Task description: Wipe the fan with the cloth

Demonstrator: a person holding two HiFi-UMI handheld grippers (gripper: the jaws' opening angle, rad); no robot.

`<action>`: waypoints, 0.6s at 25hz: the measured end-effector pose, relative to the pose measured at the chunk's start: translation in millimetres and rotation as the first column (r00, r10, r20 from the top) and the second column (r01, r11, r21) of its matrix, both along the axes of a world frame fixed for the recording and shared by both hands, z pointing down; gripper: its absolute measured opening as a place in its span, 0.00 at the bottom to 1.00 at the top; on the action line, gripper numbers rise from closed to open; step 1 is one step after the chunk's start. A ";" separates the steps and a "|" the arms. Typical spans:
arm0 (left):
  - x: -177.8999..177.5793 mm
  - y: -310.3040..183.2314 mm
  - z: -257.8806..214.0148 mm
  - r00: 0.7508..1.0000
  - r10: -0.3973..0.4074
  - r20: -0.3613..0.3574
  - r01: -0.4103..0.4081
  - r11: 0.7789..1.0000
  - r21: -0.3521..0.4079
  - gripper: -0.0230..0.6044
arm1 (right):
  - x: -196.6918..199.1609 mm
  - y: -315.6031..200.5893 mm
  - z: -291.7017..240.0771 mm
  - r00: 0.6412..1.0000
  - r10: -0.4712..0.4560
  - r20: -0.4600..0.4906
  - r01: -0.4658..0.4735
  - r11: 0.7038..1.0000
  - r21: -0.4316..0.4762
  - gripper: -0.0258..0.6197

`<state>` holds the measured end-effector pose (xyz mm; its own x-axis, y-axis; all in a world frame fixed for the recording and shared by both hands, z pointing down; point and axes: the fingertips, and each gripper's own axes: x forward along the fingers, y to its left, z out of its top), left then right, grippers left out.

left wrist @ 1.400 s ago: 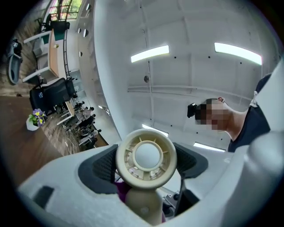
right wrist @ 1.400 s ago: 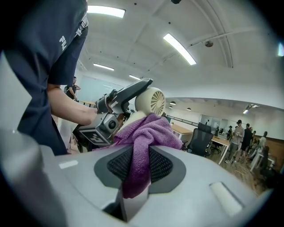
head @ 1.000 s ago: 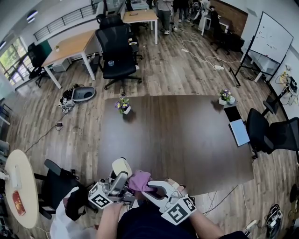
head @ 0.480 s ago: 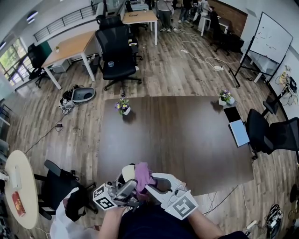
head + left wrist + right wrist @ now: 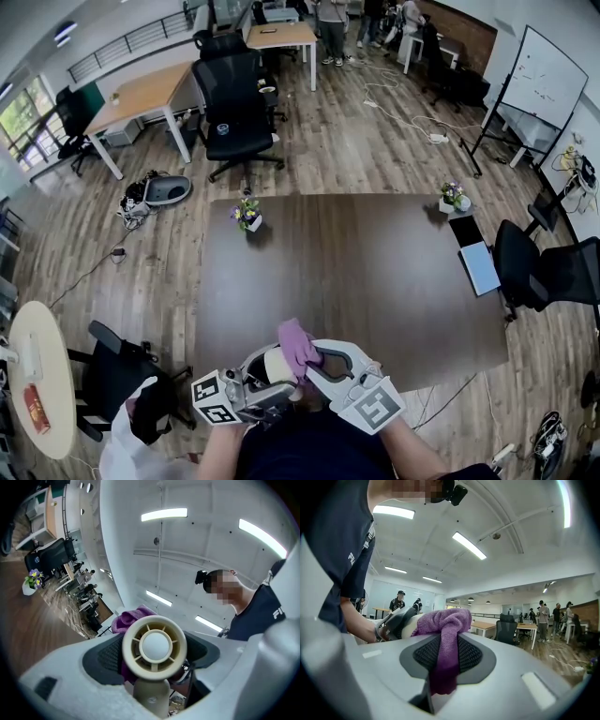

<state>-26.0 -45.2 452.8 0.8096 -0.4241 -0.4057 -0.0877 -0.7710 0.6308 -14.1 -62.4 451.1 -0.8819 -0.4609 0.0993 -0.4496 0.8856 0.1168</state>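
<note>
The left tongs [image 5: 152, 656] were closed on a small cream-coloured plastic hand fan [image 5: 155, 645]. Its round head with the spoked grille sat between the two dark ribbed pads, and its handle ran down toward the camera. The right tongs [image 5: 447, 660] were pinching a purple fluffy cloth [image 5: 443, 620] between their pads. One end of the cloth hung down in the narrow gap, and the bunched end stood up above the tips. In the head view, both the left tongs [image 5: 267, 372] and the right tongs [image 5: 317, 358] were held close in front of the person's body, at the near edge of the dark brown rectangular bench [image 5: 375, 272] and above it. There the cloth [image 5: 298, 342] lay against the far side of the fan [image 5: 277, 364], at its head. Two small pots of flowers, one [image 5: 247, 214] at the left corner and one [image 5: 453, 195] at the right corner, stood on the far side of the bench, well apart from the tongs.
</note>
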 end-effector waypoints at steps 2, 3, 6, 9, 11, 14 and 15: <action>4.8 3.2 1.4 0.999 0.013 0.043 -0.014 1.000 0.020 0.64 | 1.9 -2.3 0.1 1.000 0.007 0.002 -0.007 1.000 -0.002 0.18; 6.5 4.1 2.6 0.998 0.016 0.066 -0.018 0.999 0.029 0.64 | 2.3 -3.4 0.1 1.000 0.012 0.008 -0.012 1.000 -0.004 0.18; 9.6 6.3 6.7 0.990 0.009 0.138 -0.017 0.998 0.054 0.64 | 2.0 -5.8 2.9 1.000 0.022 0.015 -0.022 1.000 -0.016 0.18; 8.5 7.9 7.2 0.984 -0.008 0.179 -0.006 0.997 0.079 0.64 | 0.9 -6.1 8.9 1.000 0.026 0.010 -0.025 0.999 -0.043 0.18; 6.0 6.3 7.2 0.981 -0.024 0.190 0.009 0.997 0.081 0.64 | -0.8 -6.0 13.8 1.000 0.025 0.000 -0.025 0.998 -0.058 0.18; 1.8 2.5 9.7 0.980 -0.050 0.194 0.036 0.997 0.074 0.64 | -2.8 -3.7 27.3 0.999 0.020 -0.050 -0.024 0.997 -0.080 0.18; -0.5 0.8 10.4 0.981 -0.058 0.183 0.047 0.997 0.064 0.64 | -3.7 -1.4 33.5 0.997 0.015 -0.077 -0.021 0.996 -0.084 0.18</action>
